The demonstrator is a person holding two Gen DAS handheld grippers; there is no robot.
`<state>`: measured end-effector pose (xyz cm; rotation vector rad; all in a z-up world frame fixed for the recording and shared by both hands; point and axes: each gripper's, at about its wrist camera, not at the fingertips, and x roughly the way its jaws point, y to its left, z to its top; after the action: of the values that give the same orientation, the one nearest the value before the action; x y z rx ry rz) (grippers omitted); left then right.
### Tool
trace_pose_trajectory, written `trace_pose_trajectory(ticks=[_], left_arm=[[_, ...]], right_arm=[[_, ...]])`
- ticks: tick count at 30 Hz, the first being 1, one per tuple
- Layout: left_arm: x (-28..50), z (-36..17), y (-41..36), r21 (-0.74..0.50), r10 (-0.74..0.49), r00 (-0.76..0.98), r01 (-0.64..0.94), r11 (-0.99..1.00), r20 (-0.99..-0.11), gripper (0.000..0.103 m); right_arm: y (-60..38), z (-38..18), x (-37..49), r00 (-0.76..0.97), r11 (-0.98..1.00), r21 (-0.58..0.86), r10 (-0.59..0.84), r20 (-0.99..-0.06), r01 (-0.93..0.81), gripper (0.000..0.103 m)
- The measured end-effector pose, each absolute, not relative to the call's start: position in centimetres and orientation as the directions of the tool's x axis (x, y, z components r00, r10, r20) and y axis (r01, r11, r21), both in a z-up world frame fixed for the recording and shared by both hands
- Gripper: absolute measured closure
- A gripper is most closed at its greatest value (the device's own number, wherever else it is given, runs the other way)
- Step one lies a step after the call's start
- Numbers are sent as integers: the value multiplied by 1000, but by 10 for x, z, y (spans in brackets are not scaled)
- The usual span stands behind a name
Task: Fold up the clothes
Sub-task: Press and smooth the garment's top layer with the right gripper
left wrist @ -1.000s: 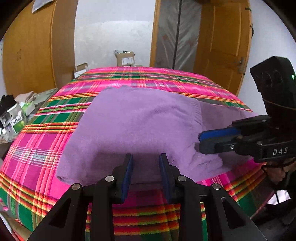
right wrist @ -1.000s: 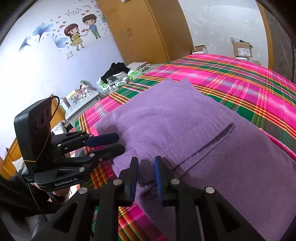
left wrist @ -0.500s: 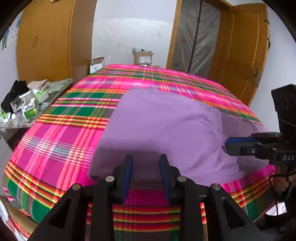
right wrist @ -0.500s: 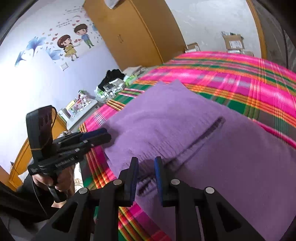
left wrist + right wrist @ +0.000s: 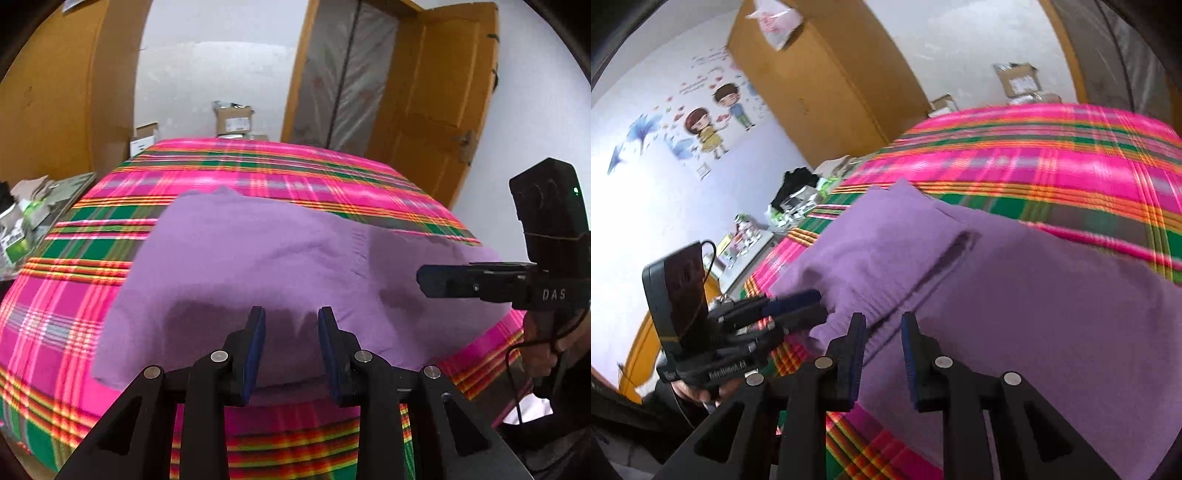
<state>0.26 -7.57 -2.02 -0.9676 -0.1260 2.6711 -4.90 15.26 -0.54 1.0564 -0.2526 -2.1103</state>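
Note:
A purple garment lies folded flat on a bed with a pink and green plaid cover. A fold line crosses the garment in the right wrist view. My left gripper hovers open over the garment's near edge with nothing between its fingers. From the right wrist view, that left gripper sits at the garment's left corner. My right gripper is open above the fold seam and holds nothing. Seen from the left, the right gripper points in over the garment's right part.
Cardboard boxes stand on the floor beyond the bed. An orange wooden door is at the back right and a wardrobe at the left. A cluttered low table flanks the bed. A hand holds the right gripper.
Both grippers have lifted and drawn back a little from the garment's near edge. The right gripper's fingertips no longer rest against the cloth. Both stay open.

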Motion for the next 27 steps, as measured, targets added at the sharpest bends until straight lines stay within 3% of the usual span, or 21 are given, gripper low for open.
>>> trace_pose_trajectory(ticks=[6, 11, 22, 24, 26, 27], left_arm=[[2, -31, -61, -141, 296, -704, -270, -952, -645, 73], [-2, -19, -66, -168, 310, -721, -264, -950, -620, 73], [-15, -16, -59, -163, 320, -725, -280, -946, -610, 73], [-15, -19, -57, -160, 325, -716, -289, -944, -618, 73], [-14, -22, -55, -156, 324, -714, -292, -944, -621, 73], [-14, -23, -56, -159, 326, -714, -292, -943, -620, 73]], right_arm=[[156, -7, -60, -395, -703, 506, -705, -589, 500, 79], [156, -8, -81, -414, -708, 537, -705, -575, 459, 64], [154, -36, -148, -370, -677, 670, -732, -572, 304, 62], [147, -36, -150, -352, -672, 660, -739, -574, 335, 63], [139, -35, -151, -335, -678, 637, -735, -590, 366, 82], [136, -33, -152, -332, -681, 628, -732, -594, 377, 83]])
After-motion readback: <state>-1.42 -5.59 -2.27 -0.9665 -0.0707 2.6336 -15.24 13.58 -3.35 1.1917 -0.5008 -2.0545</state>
